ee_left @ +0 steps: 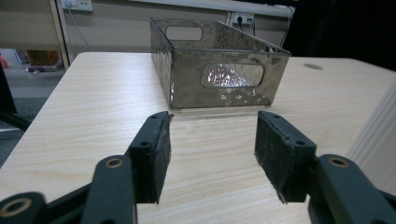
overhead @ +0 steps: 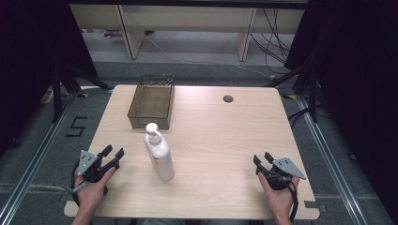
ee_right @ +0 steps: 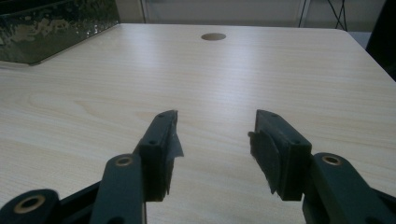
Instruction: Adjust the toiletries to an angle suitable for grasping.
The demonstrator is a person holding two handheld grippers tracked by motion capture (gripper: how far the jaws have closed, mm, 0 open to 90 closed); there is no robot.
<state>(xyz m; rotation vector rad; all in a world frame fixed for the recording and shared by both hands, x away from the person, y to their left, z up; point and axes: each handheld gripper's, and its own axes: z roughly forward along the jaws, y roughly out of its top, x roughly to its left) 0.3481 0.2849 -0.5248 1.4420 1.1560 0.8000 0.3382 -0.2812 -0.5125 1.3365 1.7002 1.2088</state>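
Here you rest the left gripper (overhead: pixel 114 157) at lower left and the right gripper (overhead: pixel 263 159) at lower right, both wide and empty, flanking the pump bottle (overhead: pixel 158 153) standing mid-bench before the clear basket (overhead: pixel 151 101), ready to reach.

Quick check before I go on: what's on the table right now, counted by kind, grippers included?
Pump bottles: 1, the white bottle standing upright near the table's middle.
Baskets: 1, the clear bin at the far left part of the table.
Grippers: 2, the left gripper and right gripper, both with jaws apart, holding nothing.
Total: 4
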